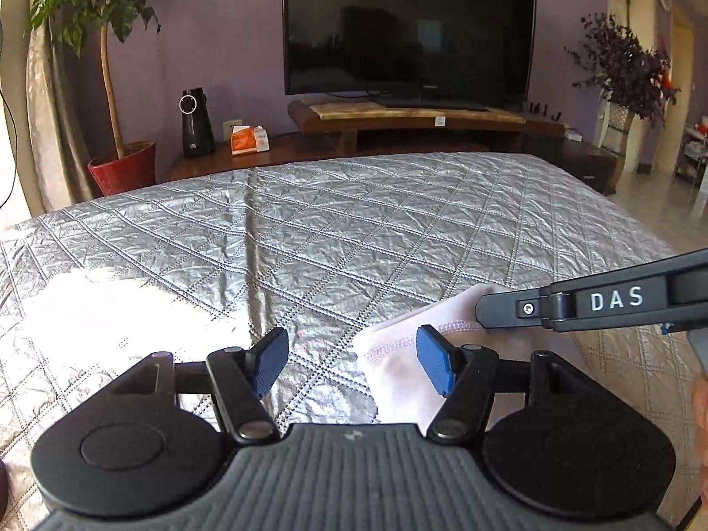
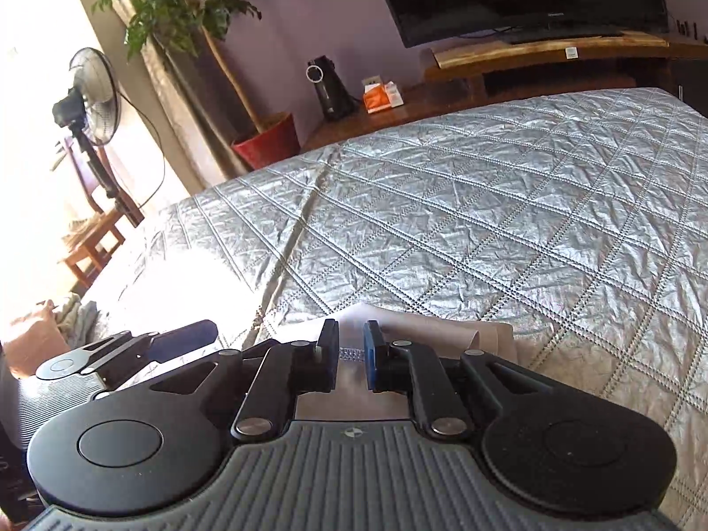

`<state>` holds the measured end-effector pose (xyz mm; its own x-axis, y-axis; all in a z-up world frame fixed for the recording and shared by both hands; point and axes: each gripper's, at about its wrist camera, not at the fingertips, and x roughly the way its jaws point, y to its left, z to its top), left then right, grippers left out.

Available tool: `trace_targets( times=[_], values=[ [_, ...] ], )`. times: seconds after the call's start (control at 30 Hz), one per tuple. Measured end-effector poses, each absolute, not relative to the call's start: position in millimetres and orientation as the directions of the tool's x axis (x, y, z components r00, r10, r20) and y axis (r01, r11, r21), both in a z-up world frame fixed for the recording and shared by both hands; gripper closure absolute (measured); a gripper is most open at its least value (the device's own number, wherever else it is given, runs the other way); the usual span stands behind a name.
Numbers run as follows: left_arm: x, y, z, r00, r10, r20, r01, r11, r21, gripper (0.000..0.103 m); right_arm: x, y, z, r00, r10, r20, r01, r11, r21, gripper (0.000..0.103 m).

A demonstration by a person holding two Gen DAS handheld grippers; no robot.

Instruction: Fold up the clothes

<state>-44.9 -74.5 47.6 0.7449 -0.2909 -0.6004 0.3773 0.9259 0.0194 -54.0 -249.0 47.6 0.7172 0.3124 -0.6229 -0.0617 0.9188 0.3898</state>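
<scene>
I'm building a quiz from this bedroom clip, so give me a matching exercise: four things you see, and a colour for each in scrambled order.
Things:
1. plant pot
2. gripper pads
3. quilted bedspread
4. tissue box

Colours:
A. silver-grey
B. orange and white
C. red
D. blue

Pairs: 1-C, 2-D, 3-A, 4-B

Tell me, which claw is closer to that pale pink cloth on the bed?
Right. The right claw sits directly over the pale pink cloth; the left claw hangs mostly over bare quilt, cloth beside one finger.
</scene>
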Motion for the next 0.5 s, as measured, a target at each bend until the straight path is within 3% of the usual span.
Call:
trace_targets(
  times=[0.1, 0.13, 0.2, 0.27, 0.33, 0.5],
  values=[
    [-44.5, -81.2, 39.0, 0.730, -0.277, -0.625, 0.396, 0.917, 0.056, 0.043, -45.2, -273.8, 22.0, 0.711, 0.268, -0.650, 0.069, 0.893, 0.444, 0.091],
    [-44.4, -83.7, 36.2, 0.726, -0.270, -0.632, 0.401, 0.914, 0.069, 0.043, -45.0, -287.5, 10.9, 0.713, 0.270, -0.647, 0.124, 0.860, 0.495, 0.101],
    [-44.2, -88.9, 32.7, 0.723, -0.263, -0.639, 0.407, 0.909, 0.086, 0.043, -51.7, -317.7, -10.8, 0.739, 0.307, -0.599, 0.207, 0.743, 0.637, 0.103],
    [-45.4, -93.4, 29.2, 0.723, -0.253, -0.643, 0.411, 0.905, 0.106, 0.043, -56.6, -317.4, -1.1, 0.747, 0.233, -0.622, 0.219, 0.797, 0.562, 0.103],
    [-47.1, -99.0, 25.4, 0.729, -0.233, -0.644, 0.411, 0.901, 0.139, 0.043, -63.1, -309.1, 16.4, 0.776, 0.176, -0.606, 0.178, 0.860, 0.478, 0.089],
    [-44.3, -100.9, 23.7, 0.728, -0.227, -0.646, 0.402, 0.905, 0.136, 0.042, -89.2, -299.6, 45.4, 0.836, 0.134, -0.531, 0.120, 0.901, 0.416, 0.084]
  ],
)
